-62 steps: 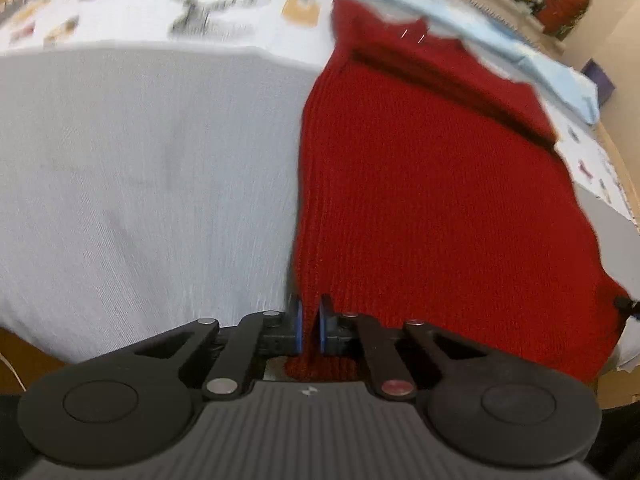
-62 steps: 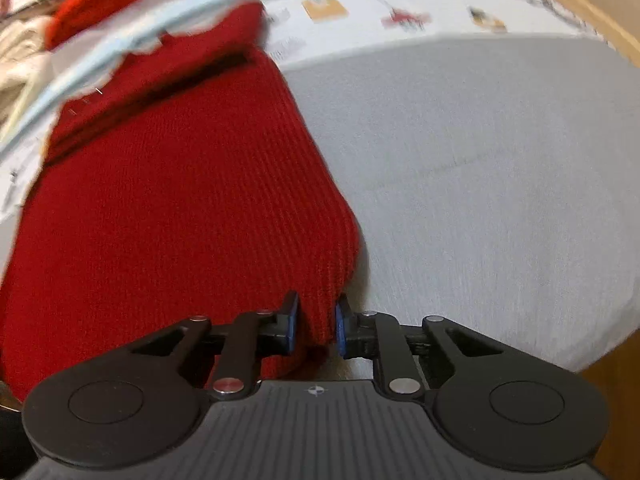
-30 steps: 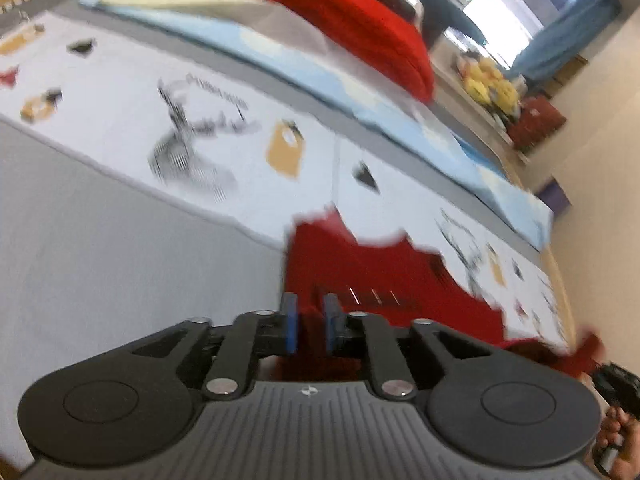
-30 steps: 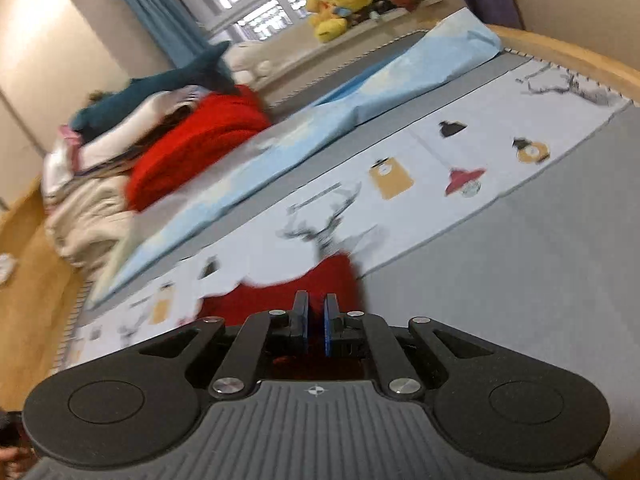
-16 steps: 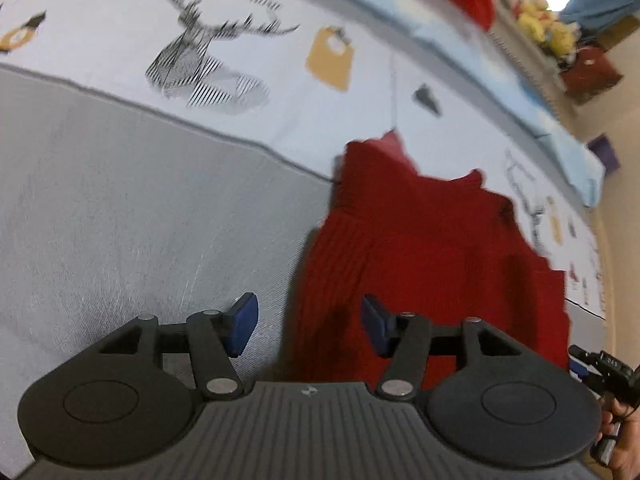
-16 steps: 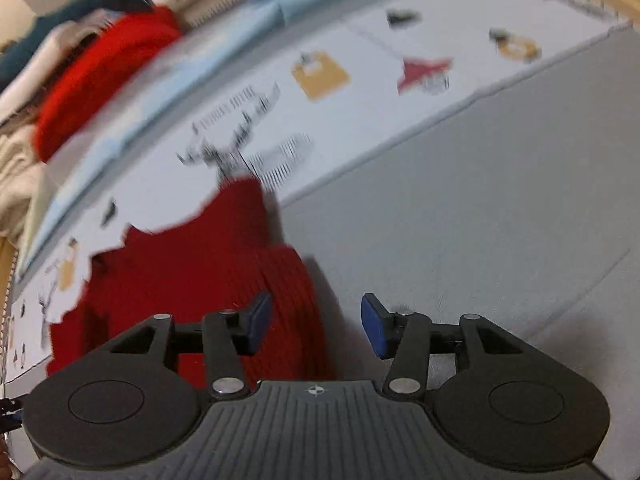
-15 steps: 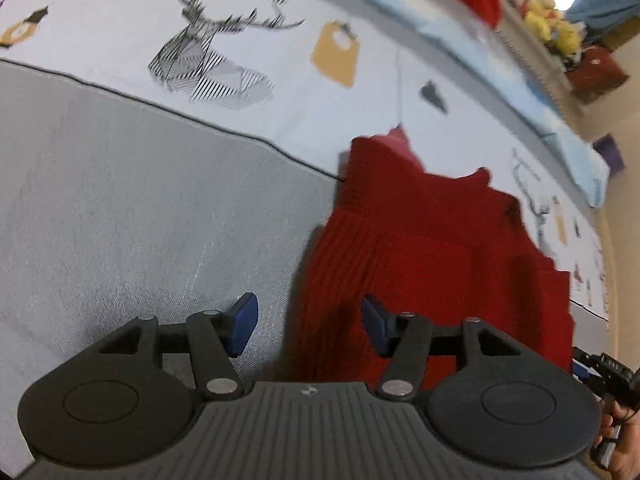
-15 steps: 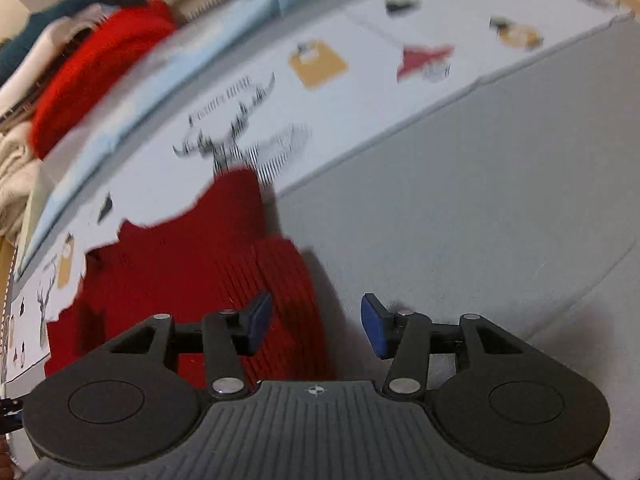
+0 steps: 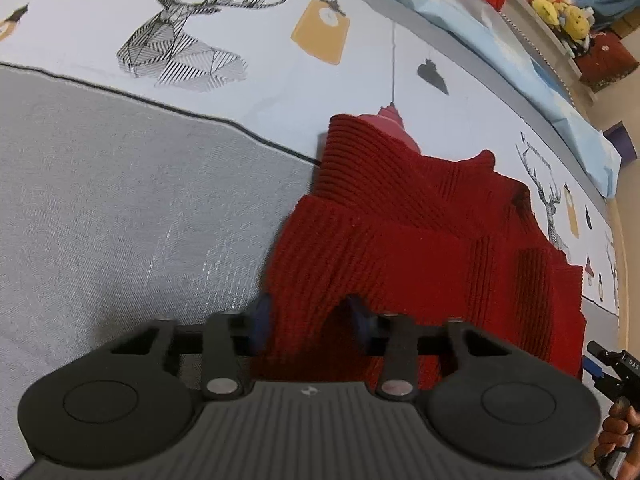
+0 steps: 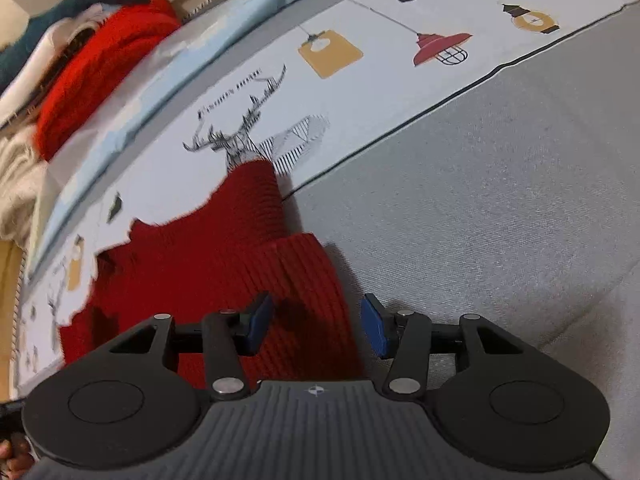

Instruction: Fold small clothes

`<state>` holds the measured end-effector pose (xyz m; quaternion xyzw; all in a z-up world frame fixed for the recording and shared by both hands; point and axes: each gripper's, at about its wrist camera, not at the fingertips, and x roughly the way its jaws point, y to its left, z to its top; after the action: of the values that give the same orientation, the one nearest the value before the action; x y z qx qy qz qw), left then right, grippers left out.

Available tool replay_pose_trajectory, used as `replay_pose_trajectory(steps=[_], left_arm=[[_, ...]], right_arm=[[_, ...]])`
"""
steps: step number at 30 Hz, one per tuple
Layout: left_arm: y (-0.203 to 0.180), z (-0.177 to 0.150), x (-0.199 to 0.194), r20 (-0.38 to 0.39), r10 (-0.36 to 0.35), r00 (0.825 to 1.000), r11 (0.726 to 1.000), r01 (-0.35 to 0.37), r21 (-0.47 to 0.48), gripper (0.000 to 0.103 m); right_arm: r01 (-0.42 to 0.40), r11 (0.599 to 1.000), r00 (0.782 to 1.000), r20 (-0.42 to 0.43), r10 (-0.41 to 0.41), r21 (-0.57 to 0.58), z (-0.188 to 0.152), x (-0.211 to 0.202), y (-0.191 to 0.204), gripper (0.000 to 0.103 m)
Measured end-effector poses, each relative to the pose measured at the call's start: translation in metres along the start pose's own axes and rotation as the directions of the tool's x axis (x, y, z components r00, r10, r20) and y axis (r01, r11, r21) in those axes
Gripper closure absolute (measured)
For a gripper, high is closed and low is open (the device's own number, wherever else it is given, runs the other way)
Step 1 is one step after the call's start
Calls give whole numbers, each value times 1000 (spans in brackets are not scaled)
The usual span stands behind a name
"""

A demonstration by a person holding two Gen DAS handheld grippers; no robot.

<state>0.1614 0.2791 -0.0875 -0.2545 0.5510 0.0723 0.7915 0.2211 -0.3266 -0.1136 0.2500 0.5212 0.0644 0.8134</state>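
Observation:
A dark red knitted sweater point(image 9: 432, 240) lies folded over on itself on the bed, its lower half laid on the upper half. My left gripper point(image 9: 312, 320) is open with the near left corner of the sweater between its blue pads point(image 9: 262, 318). In the right wrist view the same sweater point(image 10: 224, 264) fills the left centre. My right gripper point(image 10: 316, 328) is open, its pads point(image 10: 374, 330) on either side of the sweater's near right corner. The tip of the right gripper shows at the lower right of the left wrist view point(image 9: 608, 364).
The bed has a grey cover point(image 9: 120, 192) near me and a pale sheet printed with deer and lamps point(image 9: 240, 32) beyond. A pile of clothes with a bright red knit point(image 10: 100, 68) sits at the far edge. Plush toys point(image 9: 560, 16) stand on a shelf.
Both grippers carried the sweater's bottom edge forward over its top, then opened and let go. Since half a second ago they have moved slightly closer over the corners.

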Motion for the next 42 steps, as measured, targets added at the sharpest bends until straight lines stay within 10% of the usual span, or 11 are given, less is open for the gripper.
replay_pose_trajectory(steps=[5, 10, 21, 25, 31, 35, 37, 42], left_arm=[[-7, -5, -7, 21, 18, 1000, 996, -19, 85, 88], [-8, -7, -7, 12, 20, 1000, 996, -21, 91, 80], [-22, -12, -43, 198, 21, 980, 988, -51, 149, 94], [-17, -7, -68, 337, -11, 941, 993, -29, 113, 94], [-27, 9, -65, 466, 12, 885, 994, -63, 95, 92], [-26, 13, -34, 295, 3, 956, 996, -29, 82, 54], [-19, 8, -22, 191, 36, 981, 995, -52, 81, 54], [8, -16, -5, -41, 39, 998, 997, -37, 67, 50]], right_arm=[[11, 1000, 999, -50, -10, 17, -6, 6, -5, 54], [12, 998, 1000, -19, -14, -69, -13, -1, 6, 89], [14, 979, 992, 123, 12, -205, -16, -29, 22, 95], [-33, 968, 940, 323, 115, -249, -12, -61, 34, 96], [137, 938, 856, 515, 50, -317, -12, -63, 57, 98], [85, 980, 941, 337, -19, -181, 12, -21, 45, 89], [116, 985, 977, 195, -90, -129, 16, 1, 36, 81], [165, 962, 986, 53, -157, -219, -5, 7, 32, 61]])
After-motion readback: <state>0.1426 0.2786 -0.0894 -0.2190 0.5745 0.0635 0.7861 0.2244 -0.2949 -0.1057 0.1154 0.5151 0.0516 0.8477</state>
